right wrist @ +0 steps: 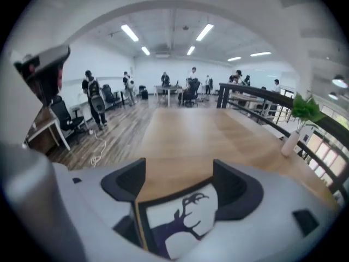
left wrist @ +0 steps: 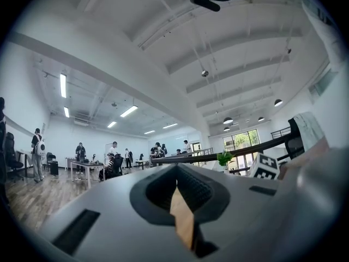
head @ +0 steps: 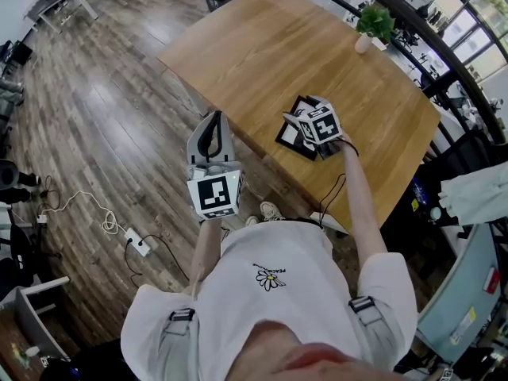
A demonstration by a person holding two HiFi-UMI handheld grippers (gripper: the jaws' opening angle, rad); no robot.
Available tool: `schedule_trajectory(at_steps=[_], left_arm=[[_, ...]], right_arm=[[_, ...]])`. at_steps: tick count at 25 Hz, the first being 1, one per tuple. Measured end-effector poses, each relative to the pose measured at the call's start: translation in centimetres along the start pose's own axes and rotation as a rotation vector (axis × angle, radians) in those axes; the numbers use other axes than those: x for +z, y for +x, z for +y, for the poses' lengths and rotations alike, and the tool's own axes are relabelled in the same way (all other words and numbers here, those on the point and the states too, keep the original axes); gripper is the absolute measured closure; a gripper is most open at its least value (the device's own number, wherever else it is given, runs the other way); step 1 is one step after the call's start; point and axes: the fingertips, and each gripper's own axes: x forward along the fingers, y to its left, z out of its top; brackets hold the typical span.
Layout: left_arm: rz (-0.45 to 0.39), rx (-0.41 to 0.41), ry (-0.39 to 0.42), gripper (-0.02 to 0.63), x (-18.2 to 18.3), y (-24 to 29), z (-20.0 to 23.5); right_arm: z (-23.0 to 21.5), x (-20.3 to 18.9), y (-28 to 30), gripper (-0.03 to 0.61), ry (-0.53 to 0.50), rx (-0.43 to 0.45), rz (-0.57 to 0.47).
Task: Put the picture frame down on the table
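Note:
A black picture frame (head: 290, 131) with a dark tree print on white lies low over the wooden table (head: 278, 46), near its front edge. My right gripper (head: 306, 111) is over it. In the right gripper view the frame (right wrist: 182, 222) fills the gap between the two dark pads, so that gripper (right wrist: 179, 185) is shut on it. I cannot tell whether the frame rests on the tabletop. My left gripper (head: 213, 130) hangs off the table's near edge over the floor. Its jaws (left wrist: 182, 201) are closed, with only a thin sliver showing between them and nothing held.
A small potted plant (head: 373, 24) stands at the table's far right edge, plant (right wrist: 300, 119). A dark railing (head: 444, 62) runs behind the table. A power strip with a white cable (head: 136, 243) lies on the wood floor at left. People and desks are far off.

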Motion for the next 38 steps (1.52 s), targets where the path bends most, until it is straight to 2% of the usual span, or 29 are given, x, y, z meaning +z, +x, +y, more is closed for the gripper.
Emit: schedule_trajectory(at_steps=[4,5,7,8,10,14,15,17,19,21,23,31,38], left_arm=[[-0.022,0.0,0.003,0.597,0.9,-0.2,-0.1],[-0.032,-0.001,0.005,0.597,1.3,-0.2,-0.1],[-0.046,0.0,0.007,0.597,1.8,-0.2,0.0],[-0.049,0.002,0.007,0.597,2.0,-0.3,0.0],[-0.057,0.004,0.011,0.597,2.3,-0.5,0.0],[-0.068,0.013,0.014,0.597,2.7,-0.8,0.3],[-0.069,0.016,0.015,0.597,2.8,-0.9,0.3],[-0.071,0.022,0.016,0.597,2.8,-0.9,0.5],[-0.069,0.026,0.01,0.597,2.6,-0.9,0.6],[-0.065,0.029,0.005,0.597,2.5,-1.0,0.7],[-0.056,0.03,0.009,0.597,2.5,-1.1,0.6],[-0.105,0.022,0.023,0.597,3.9,-1.4,0.0],[-0.102,0.022,0.014,0.597,3.6,-1.6,-0.3]], right_arm=[[0.4,9.9,-6.2,0.209,0.024,-0.004,-0.339],[1.2,12.1,-8.0,0.209,0.014,0.03,-0.42],[3.5,15.7,-11.8,0.209,0.008,0.156,-0.564],[4.5,17.1,-13.6,0.21,0.015,0.214,-0.63],[5.9,19.1,-16.8,0.21,0.014,0.262,-0.743],[8.1,20.7,-21.2,0.213,-0.05,0.216,-0.87],[8.3,20.9,-22.1,0.235,-0.063,0.18,-0.895],[8.4,20.8,-23.5,0.438,-0.078,0.073,-0.95],[8.5,20.4,-24.5,0.471,-0.077,-0.007,-0.988],[8.8,19.8,-25.1,0.545,-0.077,-0.071,-1.008],[9.1,19.0,-25.4,0.566,-0.081,-0.123,-1.009],[11.1,15.8,-24.4,0.568,-0.103,-0.199,-0.933],[11.5,14.0,-23.5,0.568,-0.09,-0.206,-0.883]])
